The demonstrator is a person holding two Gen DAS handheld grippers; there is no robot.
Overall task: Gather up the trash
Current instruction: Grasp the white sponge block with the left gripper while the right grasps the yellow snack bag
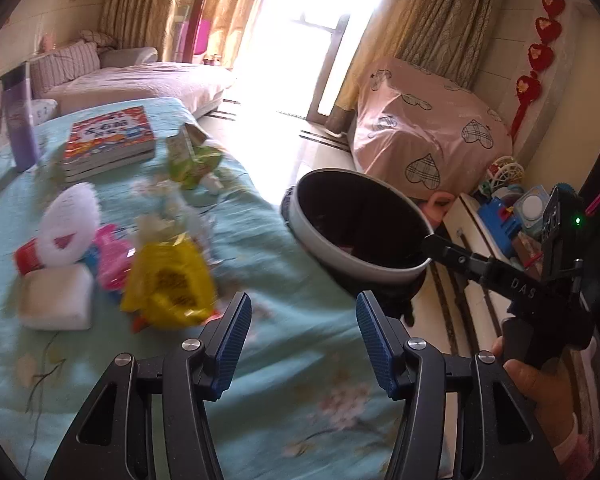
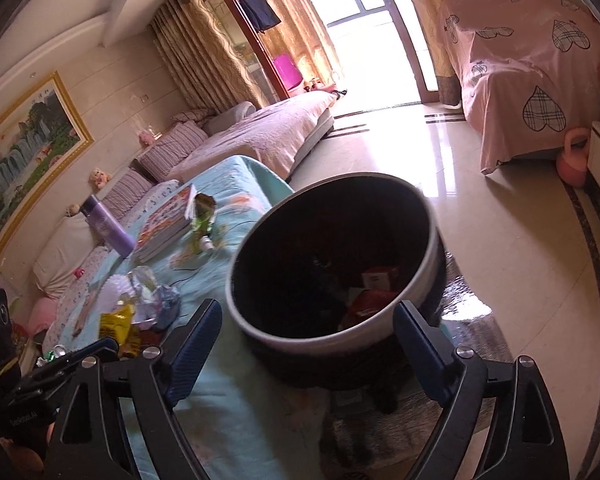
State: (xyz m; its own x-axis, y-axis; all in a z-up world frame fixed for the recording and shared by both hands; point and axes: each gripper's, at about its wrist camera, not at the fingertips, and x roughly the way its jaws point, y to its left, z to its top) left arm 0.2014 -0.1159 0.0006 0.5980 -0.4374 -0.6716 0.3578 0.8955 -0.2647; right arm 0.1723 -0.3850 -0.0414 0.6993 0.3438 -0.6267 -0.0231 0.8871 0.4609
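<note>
Sunlight poured through the balcony door behind the beige curtains, washing out the tiled floor (image 2: 480,208) between a mauve sofa (image 2: 260,136) and a shape draped in a pink heart-print sheet (image 1: 424,136). Nearer, a table under a pale turquoise floral cloth (image 1: 260,280) carried the clutter.

Both claws stood with their blue pads wide apart, holding nothing. The left gripper (image 1: 303,338) hung over the cloth's near edge. Ahead of it and to its left lay a yellow snack wrapper (image 1: 170,284), blurred, touching a pink wrapper (image 1: 114,258). Farther left sat a white foam block (image 1: 56,300) and a white ruffled paper piece (image 1: 70,228) against a red-and-white item I could not name. Beyond these were a crumpled green carton (image 1: 190,158), a stack of picture books (image 1: 108,142) and a purple bottle (image 1: 18,120), upright.

The right gripper (image 2: 306,344) was held just before the trash bin (image 2: 336,256), a black tub with a white rim tilted toward it beside the table's edge. Red and white packets (image 2: 374,288) lay at its bottom. Seen from the left wrist, one black finger (image 1: 440,246) of the right gripper met the bin's rim.
</note>
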